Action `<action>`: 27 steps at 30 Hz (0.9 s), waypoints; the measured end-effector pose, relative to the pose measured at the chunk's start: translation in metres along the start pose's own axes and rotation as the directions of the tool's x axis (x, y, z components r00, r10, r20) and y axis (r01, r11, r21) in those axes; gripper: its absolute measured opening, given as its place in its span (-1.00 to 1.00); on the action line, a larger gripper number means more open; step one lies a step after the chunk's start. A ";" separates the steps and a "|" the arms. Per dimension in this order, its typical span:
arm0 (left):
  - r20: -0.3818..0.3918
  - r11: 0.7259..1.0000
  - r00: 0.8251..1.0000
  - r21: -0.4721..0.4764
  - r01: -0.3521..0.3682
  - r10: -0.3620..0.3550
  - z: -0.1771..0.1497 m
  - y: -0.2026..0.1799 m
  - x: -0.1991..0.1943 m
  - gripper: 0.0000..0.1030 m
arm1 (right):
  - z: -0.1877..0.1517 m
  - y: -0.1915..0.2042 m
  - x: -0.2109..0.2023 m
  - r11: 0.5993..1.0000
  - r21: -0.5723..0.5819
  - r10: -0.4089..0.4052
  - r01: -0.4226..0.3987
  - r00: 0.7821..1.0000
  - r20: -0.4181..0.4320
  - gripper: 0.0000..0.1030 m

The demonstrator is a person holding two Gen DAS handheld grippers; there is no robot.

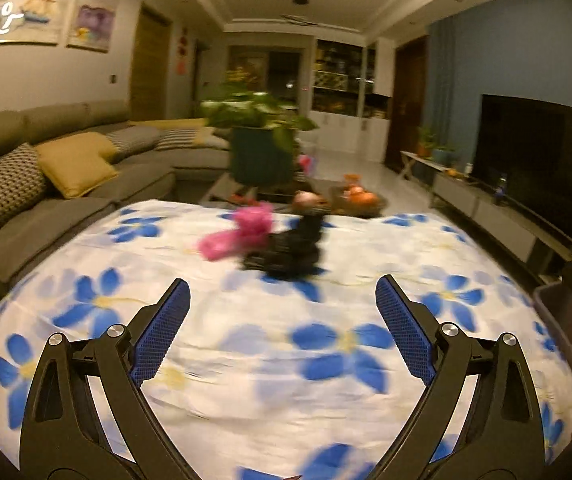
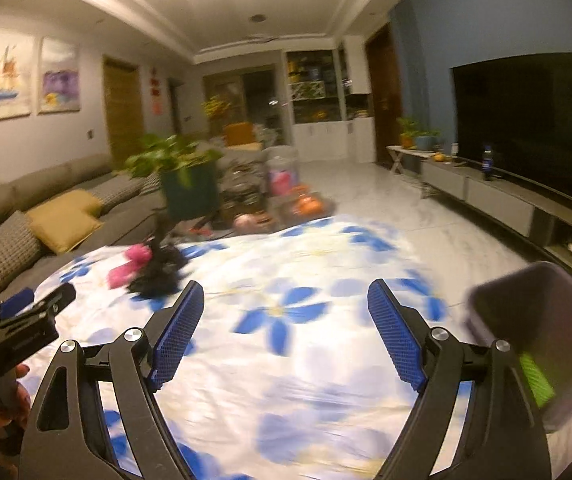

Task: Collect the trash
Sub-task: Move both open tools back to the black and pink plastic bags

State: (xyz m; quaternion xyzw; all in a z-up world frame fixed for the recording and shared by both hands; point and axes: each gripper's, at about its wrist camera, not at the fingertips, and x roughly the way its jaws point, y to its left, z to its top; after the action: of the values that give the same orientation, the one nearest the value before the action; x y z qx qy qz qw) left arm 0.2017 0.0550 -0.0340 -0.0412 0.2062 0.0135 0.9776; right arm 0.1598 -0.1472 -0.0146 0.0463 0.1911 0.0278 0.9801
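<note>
Trash sits toward the far side of the bench: a pink crumpled piece point(image 1: 242, 234) touching a black crumpled piece point(image 1: 292, 250) on its right, both blurred, so what they are made of cannot be told. The bench is covered by a white cloth with blue flowers point(image 1: 286, 360). Left gripper point(image 1: 282, 328) hovers over the near part of the cloth, jaws spread wide, nothing between them, well short of the trash. Right gripper point(image 2: 286, 328) likewise spread wide and empty, over the cloth; from its view the pink piece point(image 2: 132, 264) and black piece point(image 2: 158, 276) lie far left. The left gripper's body point(image 2: 22, 320) shows at the left edge of the right wrist view, with part of a hand point(image 2: 22, 384) below it. A dark bin point(image 2: 546, 336) stands just right of the bench, something green point(image 2: 536, 380) inside. Beyond the bench: a potted plant in a dark green pot point(image 1: 260, 156), a grey sofa with a yellow cushion point(image 1: 74, 164) on the left, a television point(image 1: 542, 160) on the right.
</note>
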 end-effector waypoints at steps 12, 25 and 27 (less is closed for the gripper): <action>0.042 0.990 0.993 -0.092 -0.104 0.108 0.036 0.061 0.037 0.79 | 0.012 0.094 0.089 0.994 -0.068 0.085 -0.089 0.994 -0.064 0.58; -0.013 0.968 0.981 -0.160 -0.195 0.195 0.027 0.097 0.084 0.79 | 0.016 0.151 0.189 0.989 -0.088 0.109 -0.123 0.982 -0.153 0.19; -0.021 0.969 0.982 -0.159 -0.187 0.186 0.027 0.098 0.086 0.79 | 0.013 0.153 0.198 0.988 -0.075 0.122 -0.137 0.977 -0.177 -0.06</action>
State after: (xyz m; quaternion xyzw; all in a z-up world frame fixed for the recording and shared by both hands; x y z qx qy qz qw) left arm 0.2865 0.1555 -0.0516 -0.1000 0.2105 0.1217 0.9648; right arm 0.3427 0.0185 -0.0605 0.0134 0.2702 0.1036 0.9571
